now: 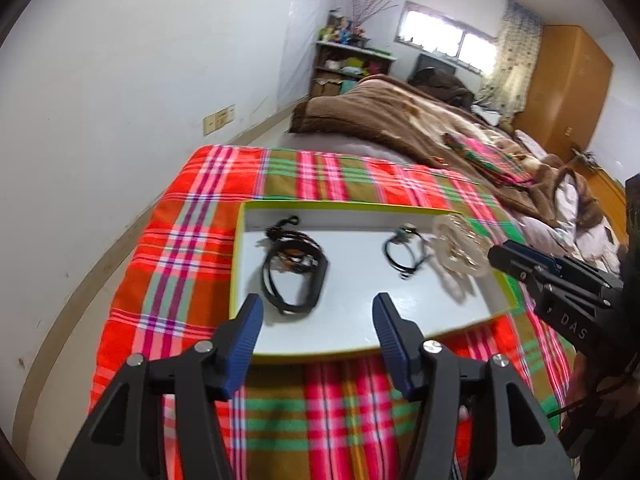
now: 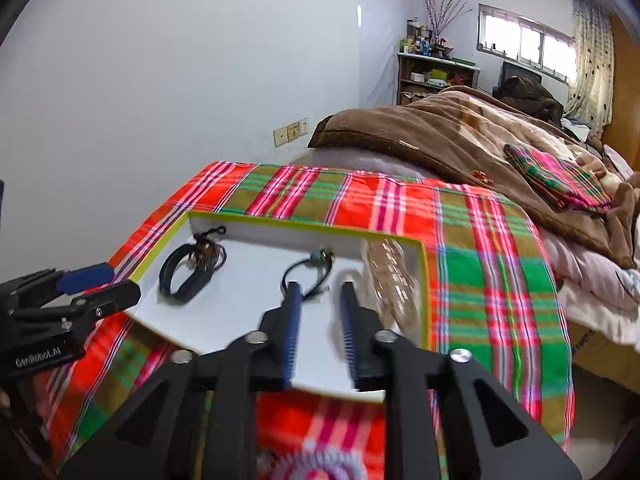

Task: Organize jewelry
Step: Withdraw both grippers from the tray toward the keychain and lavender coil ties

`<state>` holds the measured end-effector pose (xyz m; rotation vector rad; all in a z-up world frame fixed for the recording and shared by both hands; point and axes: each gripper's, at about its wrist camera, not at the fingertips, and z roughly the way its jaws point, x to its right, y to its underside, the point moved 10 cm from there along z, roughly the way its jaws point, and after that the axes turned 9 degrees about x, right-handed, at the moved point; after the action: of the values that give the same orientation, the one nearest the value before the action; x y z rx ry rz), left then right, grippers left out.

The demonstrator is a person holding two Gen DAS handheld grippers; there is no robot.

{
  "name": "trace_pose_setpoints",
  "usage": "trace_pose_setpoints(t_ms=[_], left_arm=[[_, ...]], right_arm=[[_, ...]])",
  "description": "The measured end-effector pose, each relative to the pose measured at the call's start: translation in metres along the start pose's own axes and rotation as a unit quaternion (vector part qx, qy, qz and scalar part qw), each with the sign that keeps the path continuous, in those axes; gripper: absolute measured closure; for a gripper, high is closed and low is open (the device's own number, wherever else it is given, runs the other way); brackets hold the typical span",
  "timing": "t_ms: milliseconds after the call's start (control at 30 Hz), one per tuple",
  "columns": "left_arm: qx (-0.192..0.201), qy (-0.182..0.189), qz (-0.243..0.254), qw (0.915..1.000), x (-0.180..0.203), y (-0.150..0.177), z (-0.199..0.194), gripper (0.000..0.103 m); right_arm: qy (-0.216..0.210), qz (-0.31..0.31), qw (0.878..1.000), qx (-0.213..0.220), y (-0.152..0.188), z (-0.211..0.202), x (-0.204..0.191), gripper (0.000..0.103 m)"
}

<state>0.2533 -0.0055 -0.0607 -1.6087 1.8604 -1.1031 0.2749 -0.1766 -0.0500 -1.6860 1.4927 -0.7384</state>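
Note:
A shallow white tray with a green rim (image 1: 340, 203) (image 2: 300, 222) lies on a red, green and pink plaid cloth. Coiled black bracelets (image 1: 318, 280) (image 2: 196, 284) rest in its left part. In the middle lies a black cord with a green pendant (image 1: 406, 232) (image 2: 320, 256). A clear beaded piece (image 1: 460, 248) (image 2: 394, 280) rests against the right wall, blurred. My left gripper (image 1: 318, 308) (image 2: 124, 282) hovers over the tray's near edge, wide open and holding nothing. My right gripper (image 2: 321, 288) (image 1: 508, 252) hangs above the near right part, its jaws a narrow gap apart and nothing between them.
The plaid cloth (image 1: 320, 172) covers the end of a bed beside a white wall. A brown blanket (image 2: 460, 140) and a folded plaid cloth (image 2: 560, 184) lie further up the bed. A shelf unit (image 2: 436, 76) and a window stand at the far end.

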Motion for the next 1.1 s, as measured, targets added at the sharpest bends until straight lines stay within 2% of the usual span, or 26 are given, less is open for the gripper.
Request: trace_pose_setpoints(t_ms=[33,100,400,567,800,1100], left_arm=[[0.005,0.003,0.006,1.0000,0.004,0.002,-0.003,0.038],[0.011,0.013,0.011,0.9998,0.010,0.006,-0.007,0.035],[-0.026,0.064,0.004,0.9976,0.036,0.038,-0.009,0.033],[-0.043,0.068,0.006,0.9967,0.043,0.052,-0.009,0.033],[-0.046,0.070,0.008,0.9964,0.048,0.061,-0.012,0.033],[-0.050,0.080,0.009,0.9955,0.053,0.065,-0.016,0.033]], right_arm=[[0.002,0.005,1.000,-0.001,0.005,-0.006,0.004,0.070],[0.003,0.015,1.000,-0.003,0.014,-0.015,0.011,0.070],[0.017,0.039,0.999,-0.017,0.051,-0.041,0.037,0.070],[0.015,0.049,0.998,-0.028,0.070,-0.047,0.045,0.070],[0.002,0.057,0.997,-0.052,0.095,-0.046,0.047,0.070],[-0.023,0.043,0.996,-0.072,0.109,-0.041,0.035,0.070]])
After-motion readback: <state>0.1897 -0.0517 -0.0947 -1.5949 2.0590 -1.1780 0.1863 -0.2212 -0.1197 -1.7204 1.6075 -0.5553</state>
